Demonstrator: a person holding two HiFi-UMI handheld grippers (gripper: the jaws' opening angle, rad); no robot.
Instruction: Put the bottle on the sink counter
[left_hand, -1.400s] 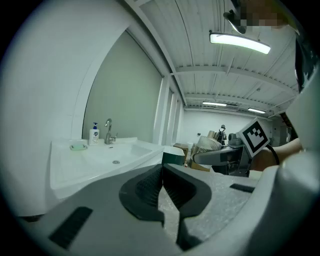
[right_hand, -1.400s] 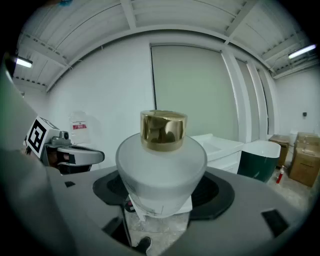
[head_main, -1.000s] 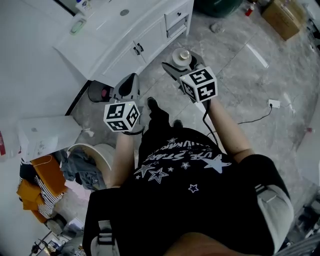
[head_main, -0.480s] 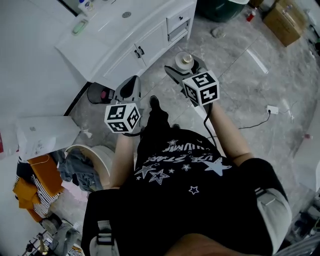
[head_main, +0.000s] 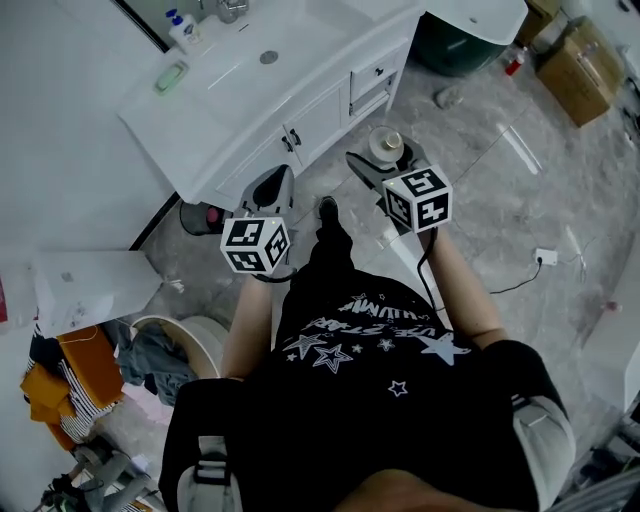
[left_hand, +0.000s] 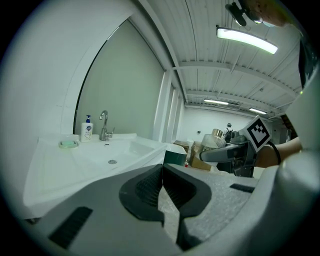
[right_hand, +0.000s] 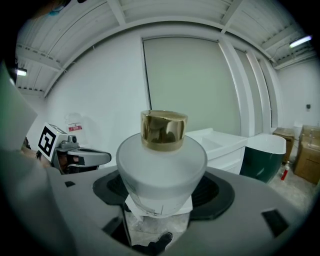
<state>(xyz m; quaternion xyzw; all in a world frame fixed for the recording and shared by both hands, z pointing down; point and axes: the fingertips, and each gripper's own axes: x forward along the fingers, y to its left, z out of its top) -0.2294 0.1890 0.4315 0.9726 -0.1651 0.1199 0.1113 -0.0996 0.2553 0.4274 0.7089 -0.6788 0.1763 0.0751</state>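
A squat frosted-white bottle (right_hand: 162, 165) with a gold cap stands upright between the jaws of my right gripper (right_hand: 162, 194), which is shut on it. In the head view the bottle (head_main: 385, 146) and right gripper (head_main: 384, 165) hang over the grey floor, just in front of the white vanity's drawers. The sink counter (head_main: 205, 105) lies up and to the left, its basin bare. My left gripper (head_main: 277, 183) is shut with nothing in it, close to the cabinet doors. From the left gripper view the counter (left_hand: 55, 167) stretches ahead beyond the left gripper (left_hand: 162, 170), and the held bottle (left_hand: 214, 141) shows at right.
On the counter's back edge stand a soap pump bottle (head_main: 182, 30), a green soap dish (head_main: 172, 75) and the faucet (head_main: 232, 8). A dark green tub (head_main: 462, 45) and cardboard boxes (head_main: 583, 60) are at the upper right. A cable and socket (head_main: 546, 257) lie on the floor.
The person has stepped toward the vanity, so the sink counter fills more of the view. Both grippers have come nearer to it, and the bottle has stayed in the right gripper.
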